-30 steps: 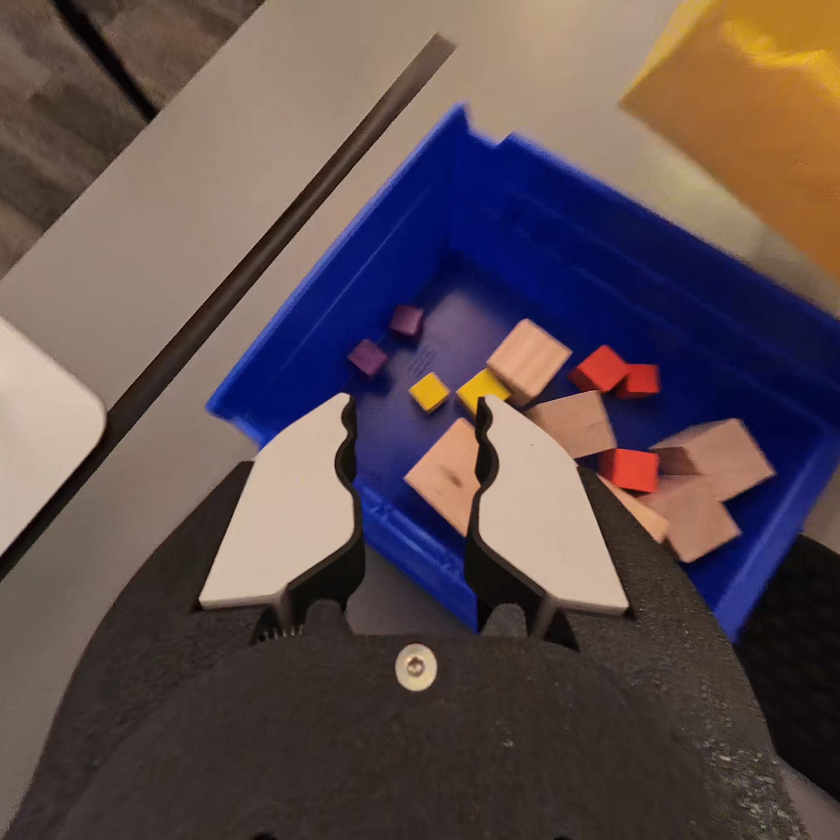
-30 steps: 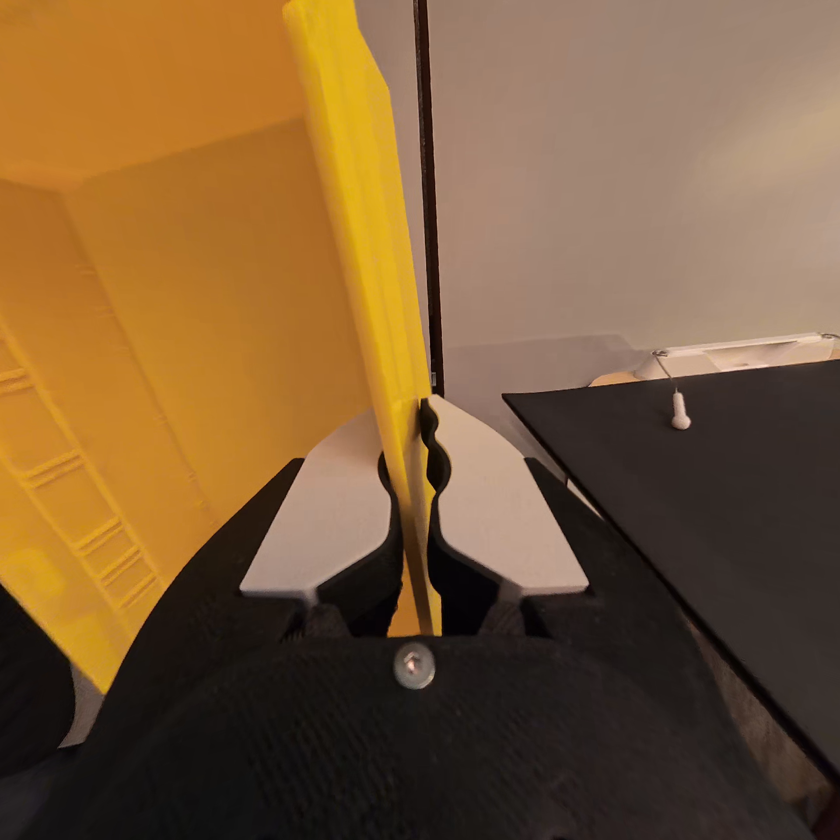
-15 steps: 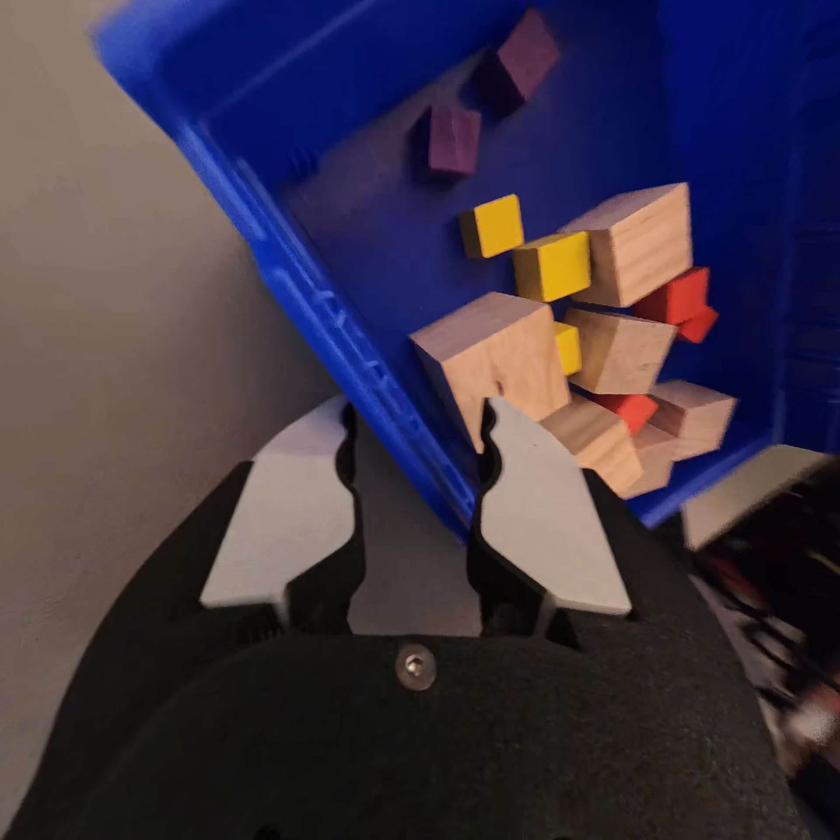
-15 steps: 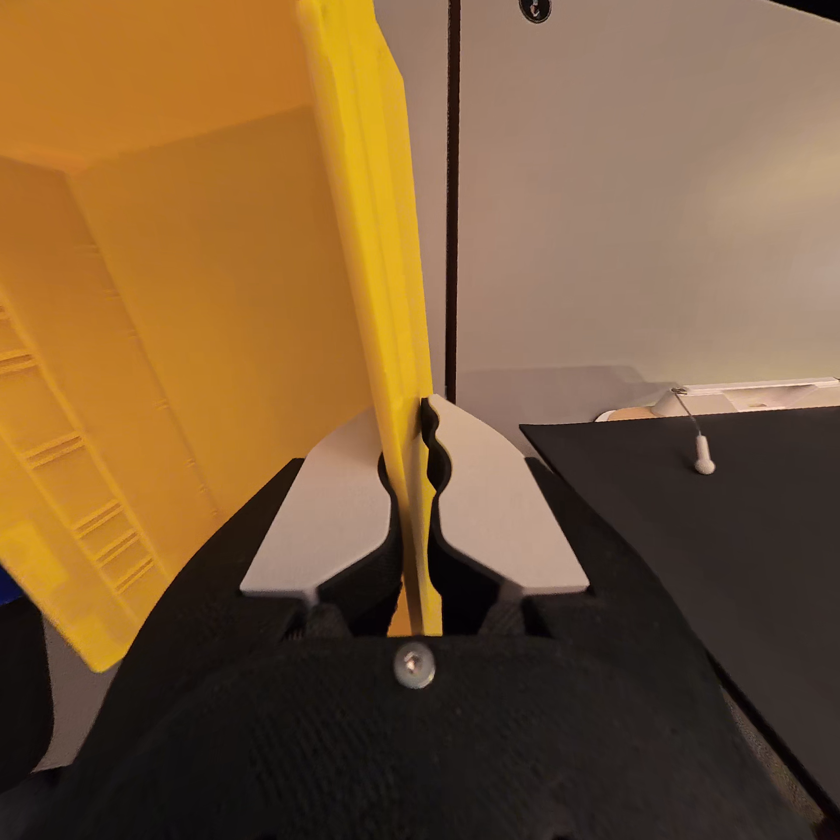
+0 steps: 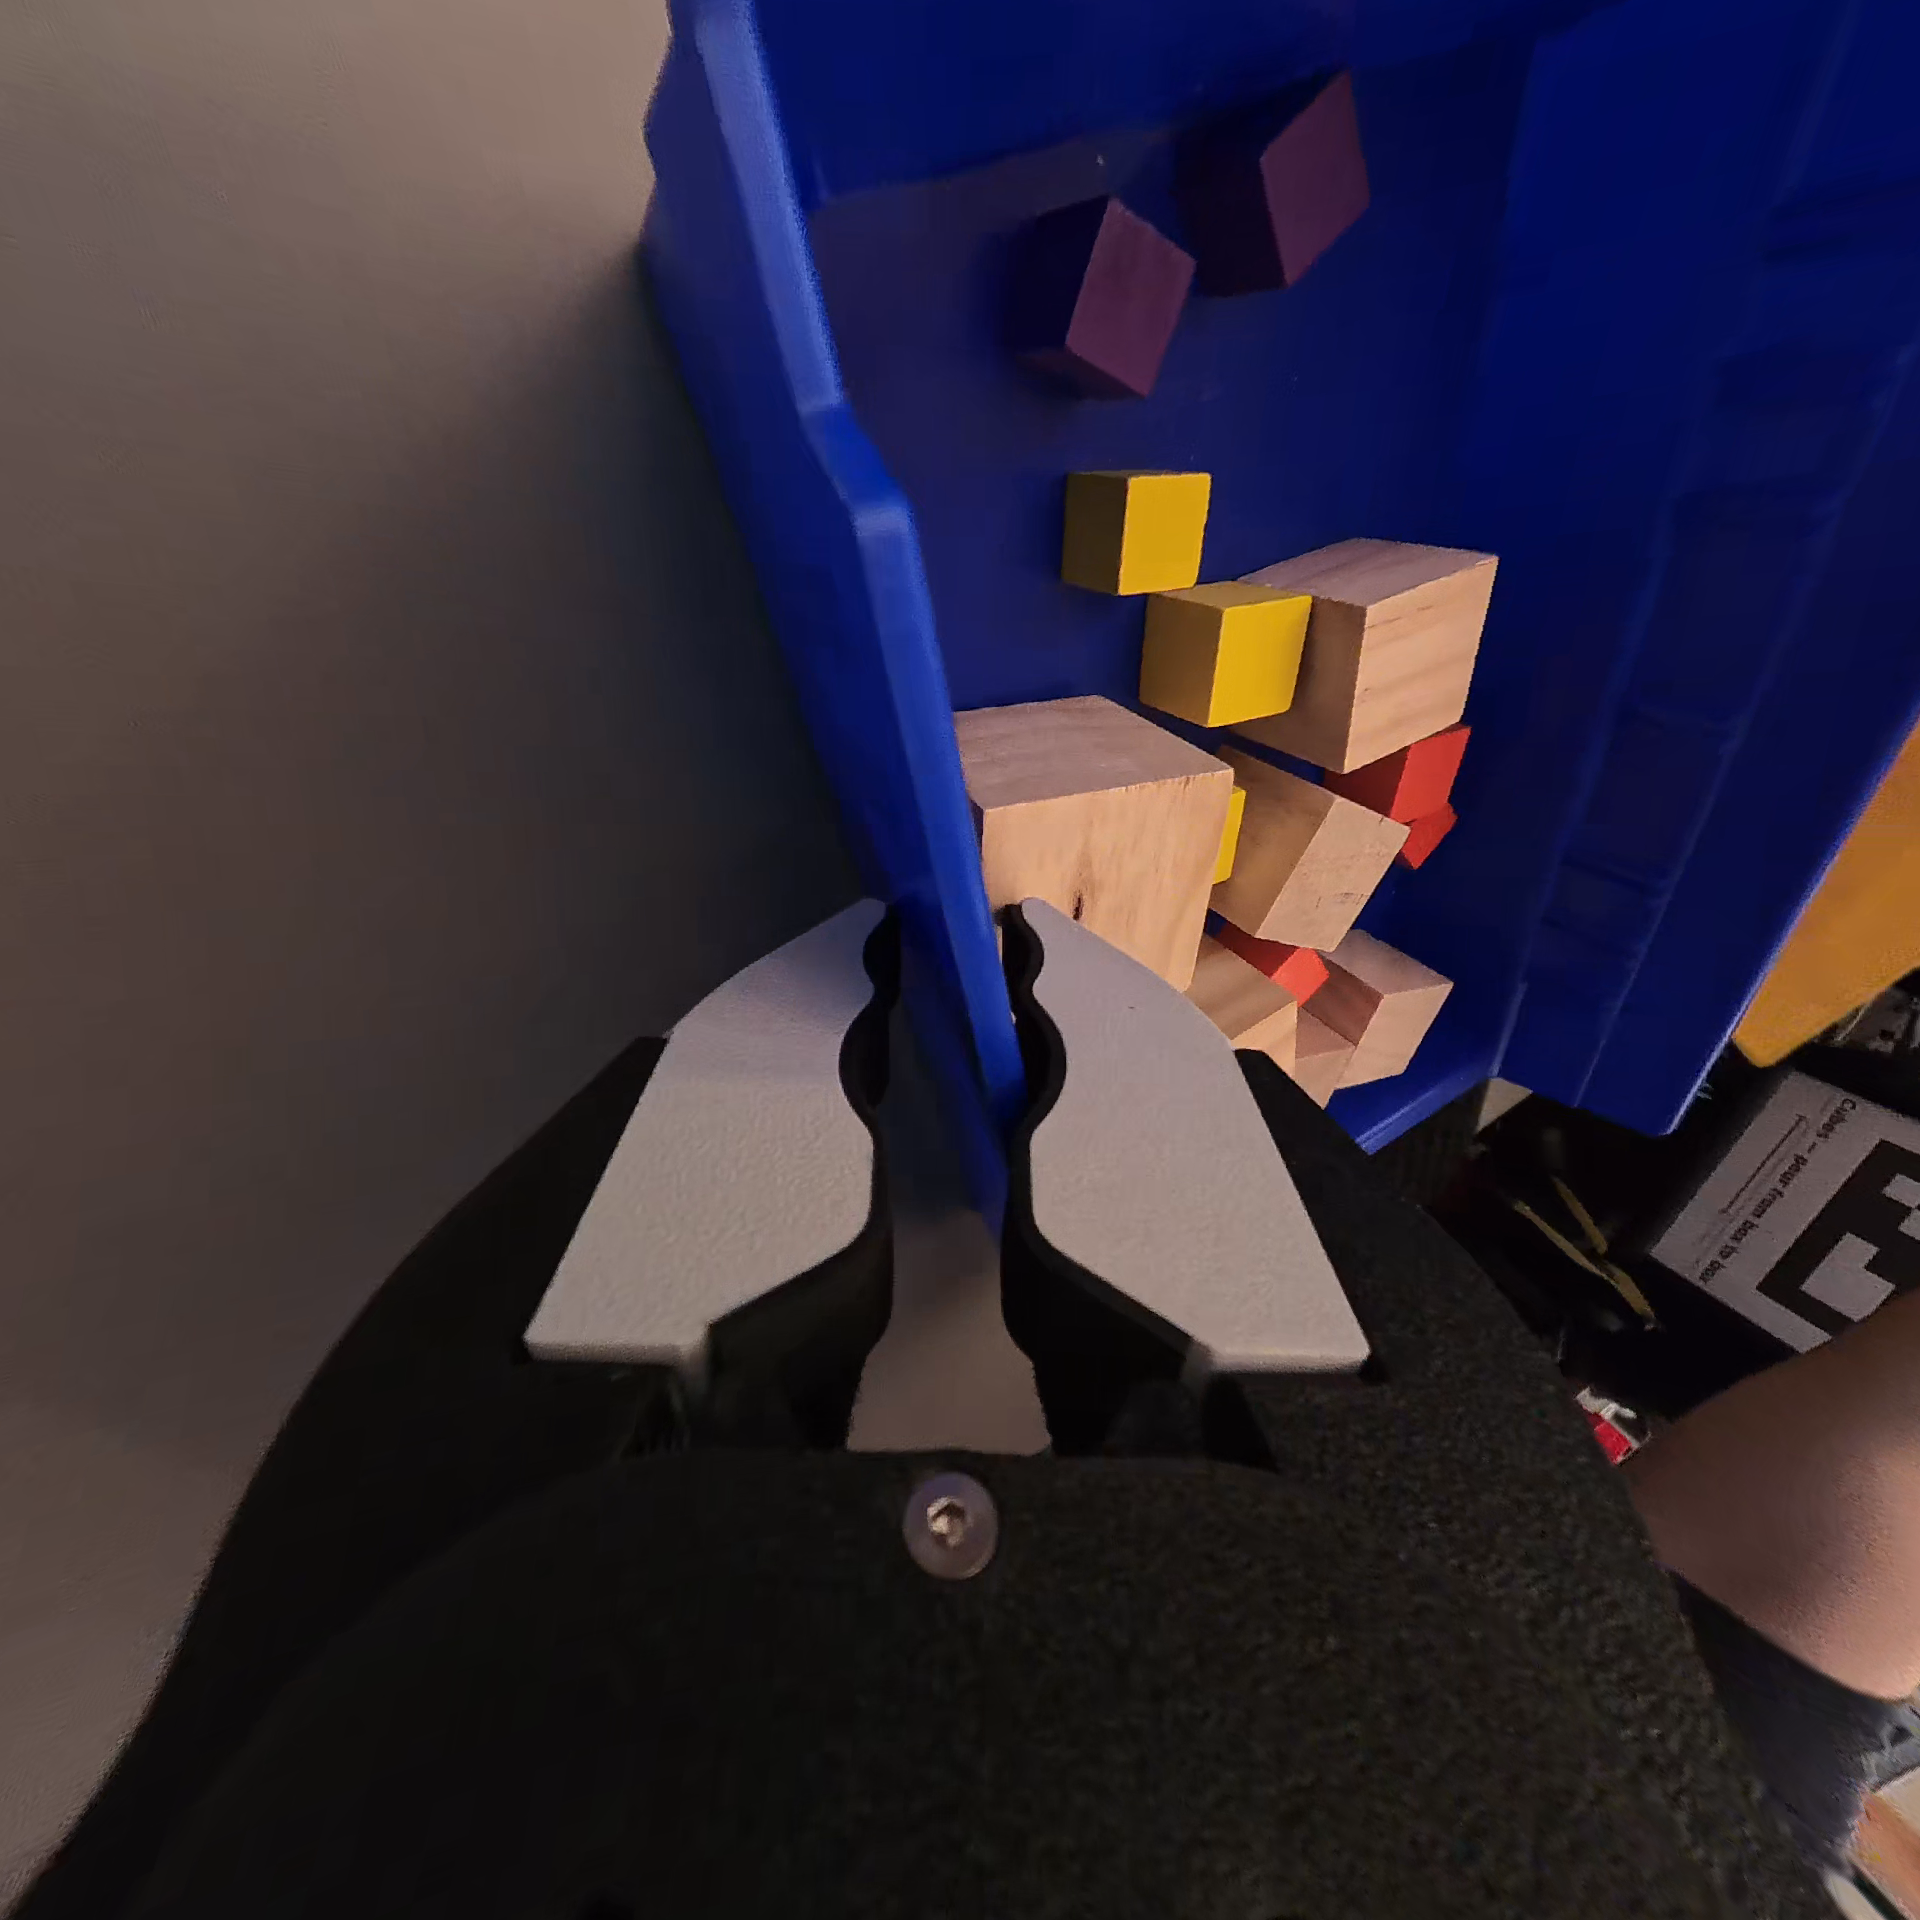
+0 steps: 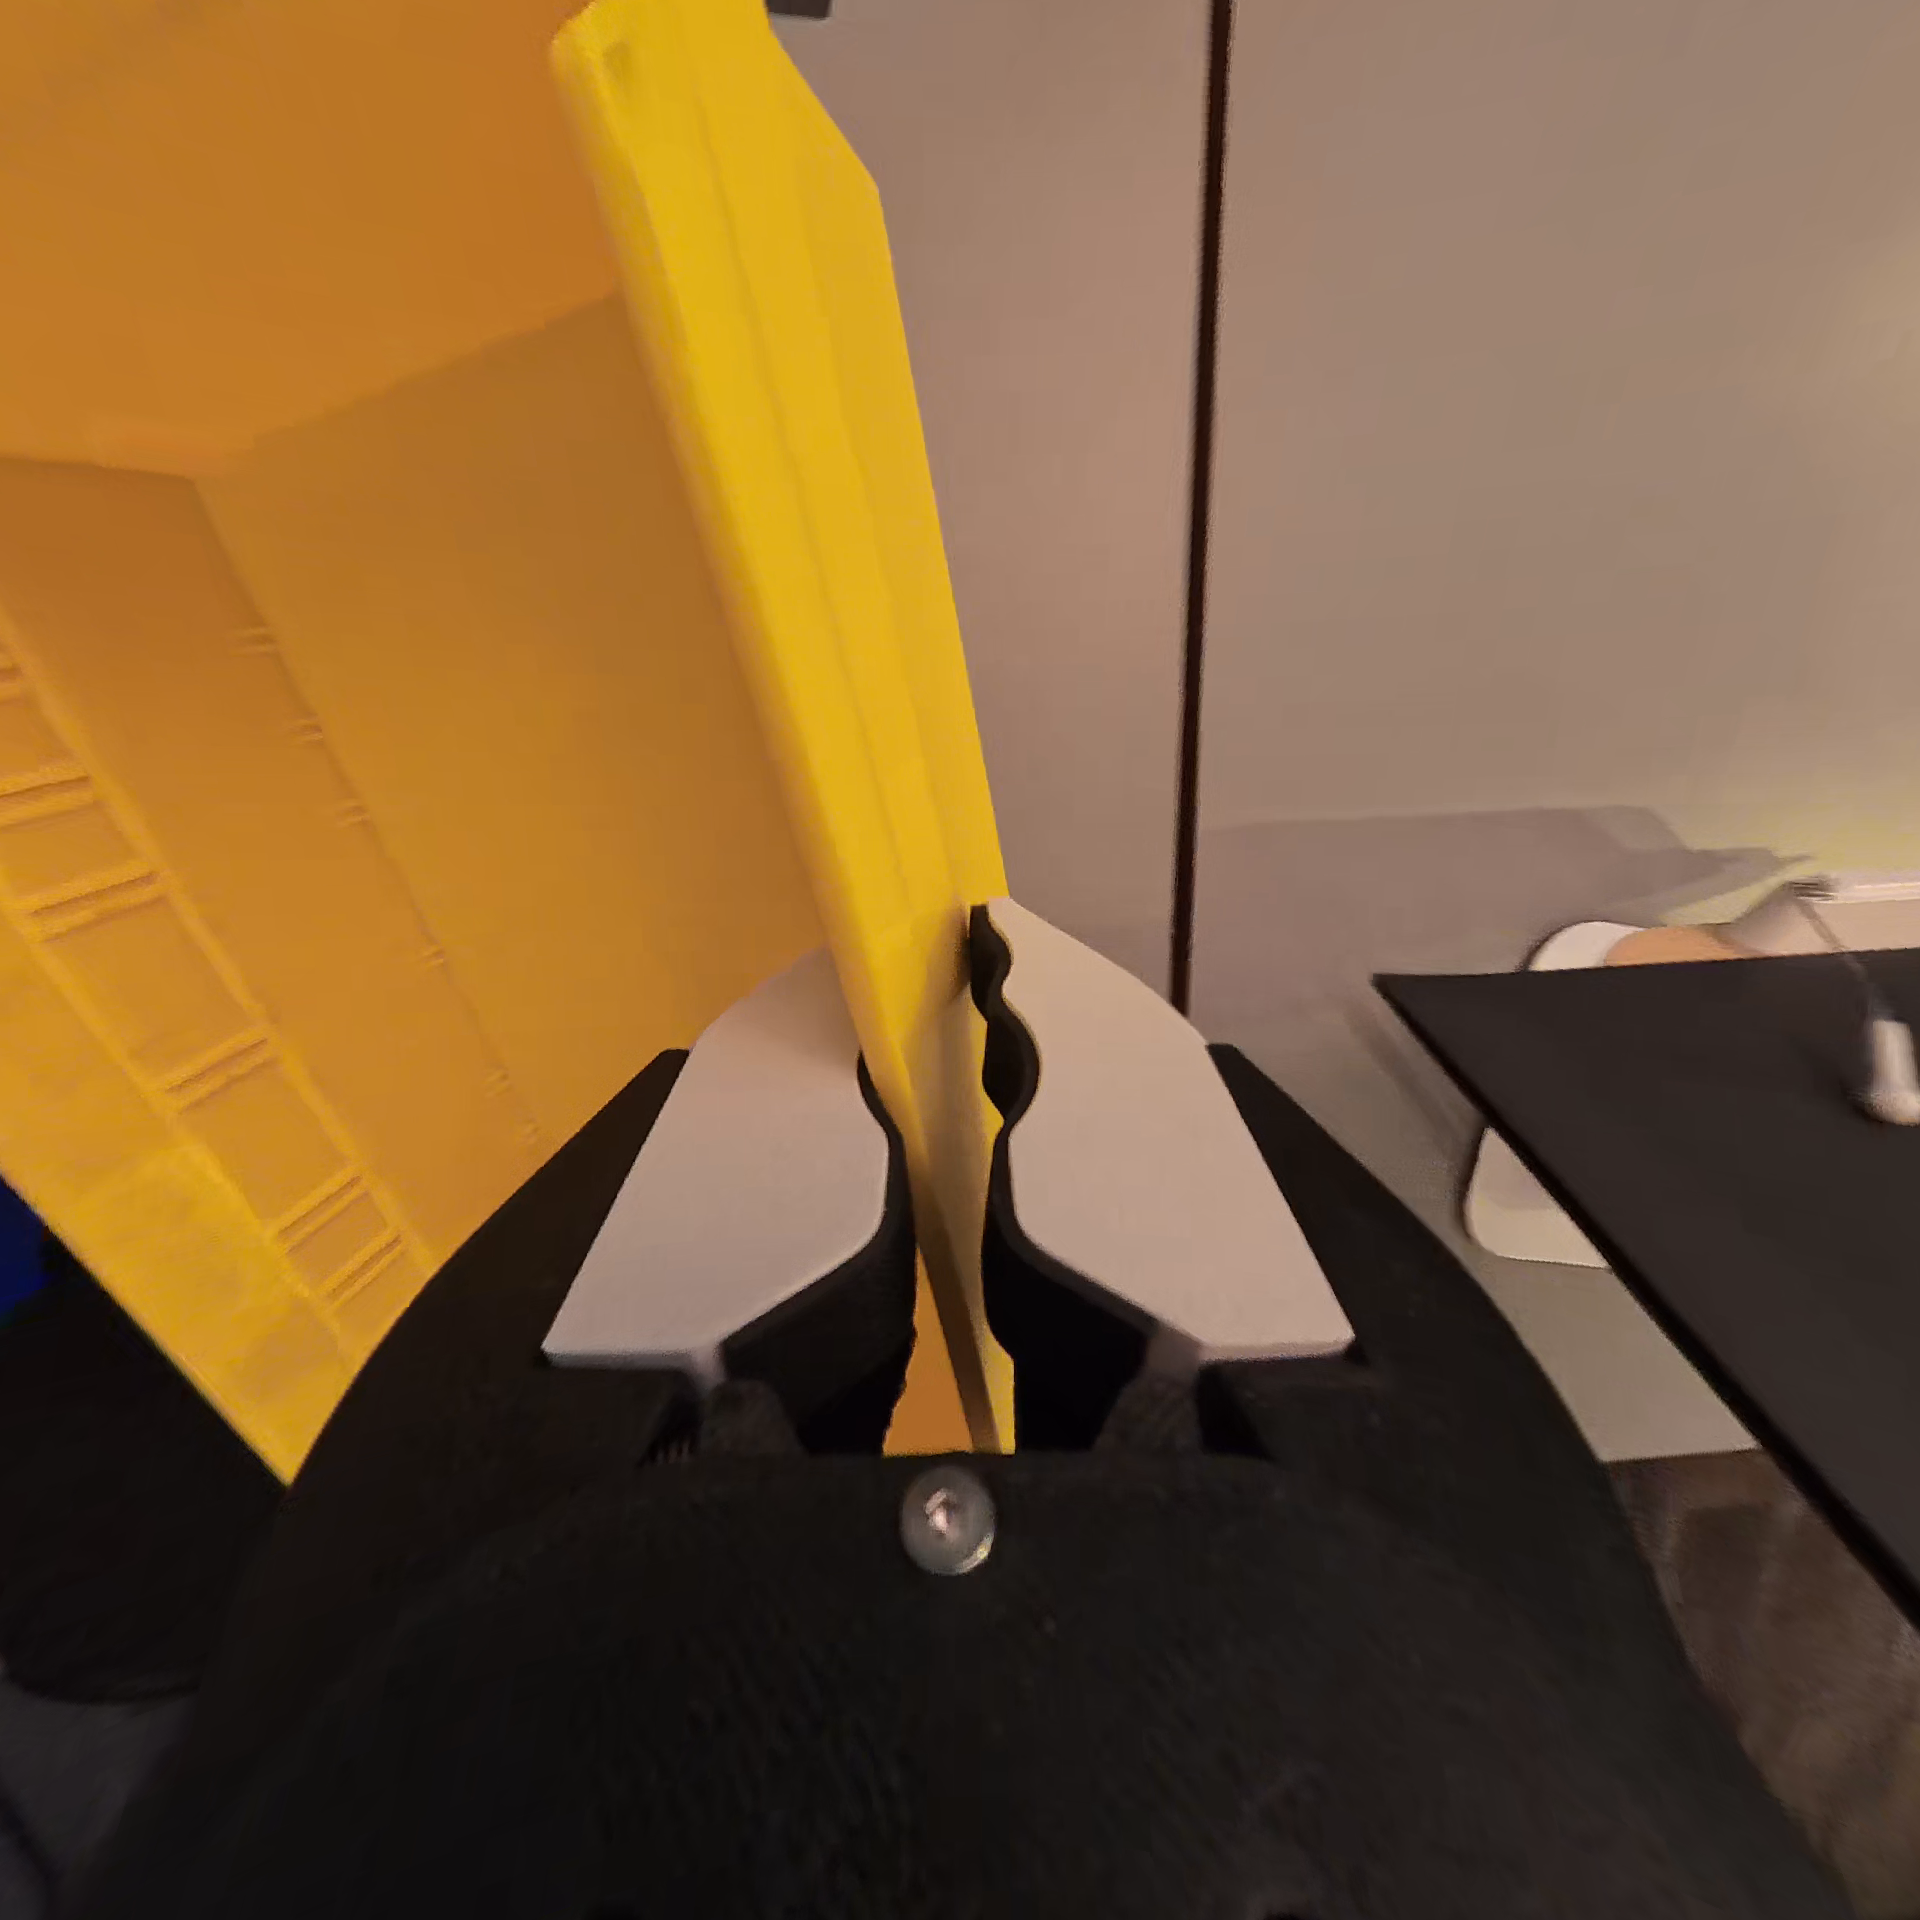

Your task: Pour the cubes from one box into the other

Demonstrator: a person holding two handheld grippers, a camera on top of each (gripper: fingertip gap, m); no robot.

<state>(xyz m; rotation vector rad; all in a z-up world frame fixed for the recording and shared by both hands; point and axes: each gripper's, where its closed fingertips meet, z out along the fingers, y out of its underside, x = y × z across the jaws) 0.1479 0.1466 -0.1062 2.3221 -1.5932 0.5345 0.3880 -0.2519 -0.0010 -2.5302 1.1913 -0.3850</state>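
Note:
My left gripper [image 5: 948, 925] is shut on the side wall of the blue box [image 5: 1621, 436]. The box is tilted steeply in the left wrist view. Several cubes lie inside it: plain wooden ones [image 5: 1091, 831], yellow ones [image 5: 1221, 649], red ones [image 5: 1403, 774] and two purple ones [image 5: 1127, 301]. Most are bunched at the lower end. My right gripper [image 6: 935, 935] is shut on the side wall of the yellow box [image 6: 416, 727]. The yellow box is empty where its inside shows. A yellow edge also shows in the left wrist view [image 5: 1849, 914], beside the blue box.
A grey table surface [image 5: 312, 623] lies to the left of the blue box. A printed card [image 5: 1797, 1216] and a person's arm [image 5: 1787, 1496] are at the lower right. In the right wrist view a black mat [image 6: 1683, 1195] lies at the right, with a dark seam [image 6: 1205, 499] beyond.
My left gripper closed on the blue box wall and tipped the box steeply; the cubes slid together toward its lower end. My right gripper kept its hold on the yellow box and shifted slightly.

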